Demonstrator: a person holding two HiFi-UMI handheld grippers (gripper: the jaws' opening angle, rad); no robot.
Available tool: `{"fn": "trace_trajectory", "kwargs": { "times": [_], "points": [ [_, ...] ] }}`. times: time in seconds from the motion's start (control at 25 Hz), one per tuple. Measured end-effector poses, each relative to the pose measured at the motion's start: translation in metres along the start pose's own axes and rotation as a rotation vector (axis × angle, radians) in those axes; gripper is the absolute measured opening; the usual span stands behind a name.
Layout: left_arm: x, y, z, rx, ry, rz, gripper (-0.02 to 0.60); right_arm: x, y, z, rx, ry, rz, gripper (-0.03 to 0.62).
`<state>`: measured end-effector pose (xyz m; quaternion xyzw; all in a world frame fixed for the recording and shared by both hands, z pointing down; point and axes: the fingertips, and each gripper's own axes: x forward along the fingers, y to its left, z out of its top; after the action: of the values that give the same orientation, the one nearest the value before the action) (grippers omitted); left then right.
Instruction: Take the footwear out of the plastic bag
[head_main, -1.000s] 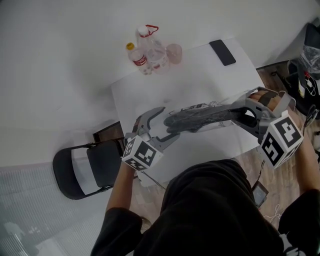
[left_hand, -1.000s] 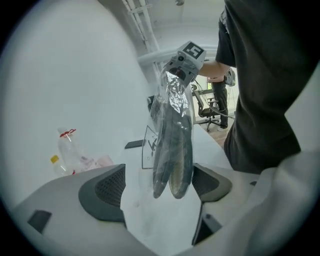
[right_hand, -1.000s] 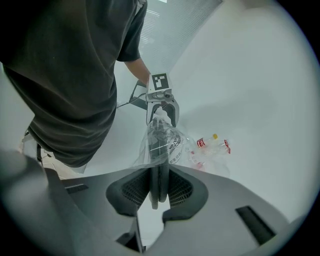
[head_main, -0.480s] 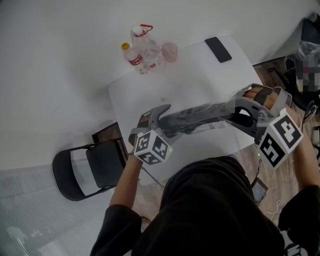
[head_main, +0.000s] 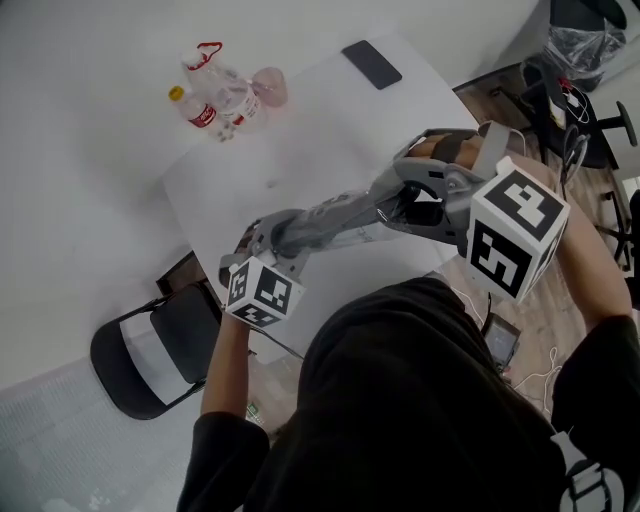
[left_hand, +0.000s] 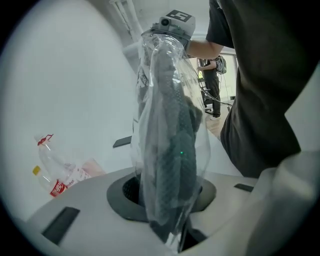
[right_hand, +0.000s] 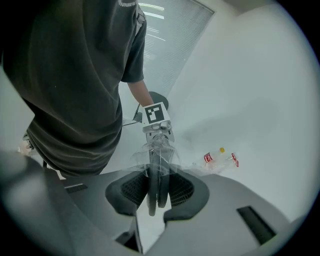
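The left gripper (left_hand: 162, 196) is clamped on the lower end of the clear plastic bag (left_hand: 170, 90). Its jaws have just been closing, and the film and the dark grey knitted footwear (left_hand: 175, 150) inside it are pinched between the pads. The right gripper (right_hand: 157, 189) holds the opposite end. Its jaws have just been opening a little, yet the pads press on the bag from both sides, with a narrow dark edge of the footwear standing upright between them. From one gripper to the other the bag stretches as one long bundle, the footwear wholly inside it.

In the head view this bundle runs slantwise above the near half of the white desk (head_main: 330, 120), with the left gripper over the desk's near left corner and the right gripper over its near right edge. Whether the bag touches the desk surface cannot be told.

At the desk's far left corner stand two clear plastic bottles (head_main: 215, 100), one with a yellow cap and a red label, the other with a red carry ring. A pale pink cup (head_main: 270, 86) is just beside them. A dark phone (head_main: 371, 64) lies flat at the desk's far right corner. A black folding chair (head_main: 140, 365) stands on the floor off the desk's near left side.
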<state>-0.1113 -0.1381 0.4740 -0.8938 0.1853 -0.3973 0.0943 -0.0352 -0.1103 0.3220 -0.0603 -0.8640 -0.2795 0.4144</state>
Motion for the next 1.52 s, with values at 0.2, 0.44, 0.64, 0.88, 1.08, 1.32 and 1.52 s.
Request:
{"fn": "trace_trajectory", "kwargs": {
  "times": [0.2,0.44,0.64,0.88,1.08,1.32,1.52],
  "points": [
    [-0.001,-0.003,-0.002,0.001,-0.002,0.014,0.135,0.008,-0.003,-0.001,-0.033,0.004,-0.021,0.084],
    [0.001,-0.002,-0.021,0.001,0.024,0.031,0.135,0.006,-0.004,-0.003,-0.018,-0.010,-0.003,0.077],
    [0.001,-0.001,-0.040,-0.024,0.064,0.052,0.133,0.005,-0.004,-0.006,-0.001,-0.016,-0.015,0.077],
    [0.000,-0.001,-0.056,-0.054,0.080,0.053,0.124,0.005,-0.001,-0.009,0.027,-0.033,-0.021,0.077],
    [-0.005,0.003,-0.067,-0.116,0.078,0.067,0.120,0.000,-0.003,-0.011,0.039,-0.045,-0.038,0.077],
    [-0.015,0.006,-0.086,-0.161,0.109,0.106,0.038,-0.005,-0.003,-0.016,0.042,-0.044,-0.053,0.077],
    [-0.016,0.003,-0.089,-0.176,0.109,0.103,0.032,-0.002,-0.002,-0.016,0.047,-0.048,-0.051,0.077]
  ]
}}
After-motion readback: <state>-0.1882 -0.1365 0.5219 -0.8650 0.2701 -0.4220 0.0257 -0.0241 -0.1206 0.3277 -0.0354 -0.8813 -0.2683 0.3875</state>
